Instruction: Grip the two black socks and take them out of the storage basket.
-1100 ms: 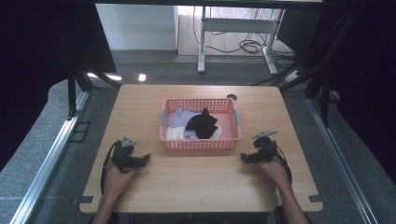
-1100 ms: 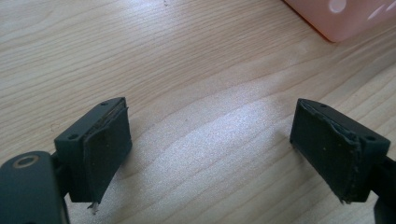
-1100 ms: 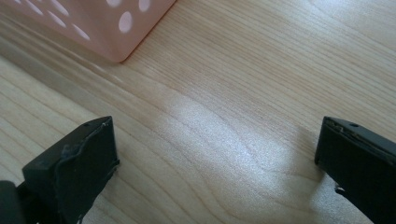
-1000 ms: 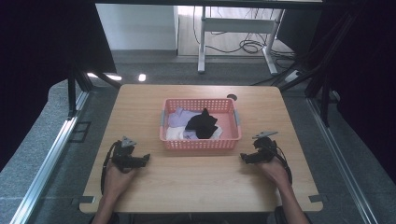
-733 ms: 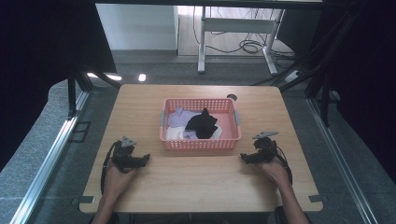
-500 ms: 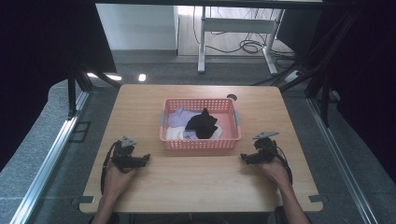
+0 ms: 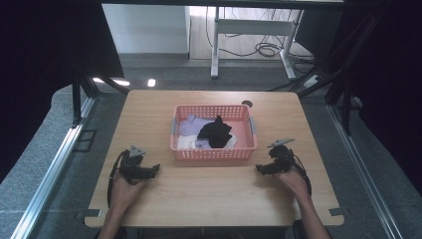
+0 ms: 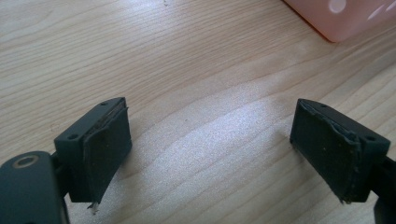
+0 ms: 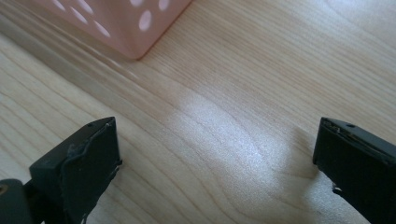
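Nothing moved since earlier | left tool (image 7: 153,170), right tool (image 7: 260,169) spread, empty, on counter (image 7: 214,194) | basket (image 7: 214,153) lay between, equally near both.

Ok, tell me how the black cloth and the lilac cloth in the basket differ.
The black cloth is bunched into a peak near the middle of the pink basket; the lilac cloth lies flatter toward its left rear corner. The black cloth sits on top of the pile, while the lilac cloth is partly covered. Both are crumpled inside the basket.

Grey floor (image 7: 45,149) — dark curtains (image 7: 45,45)
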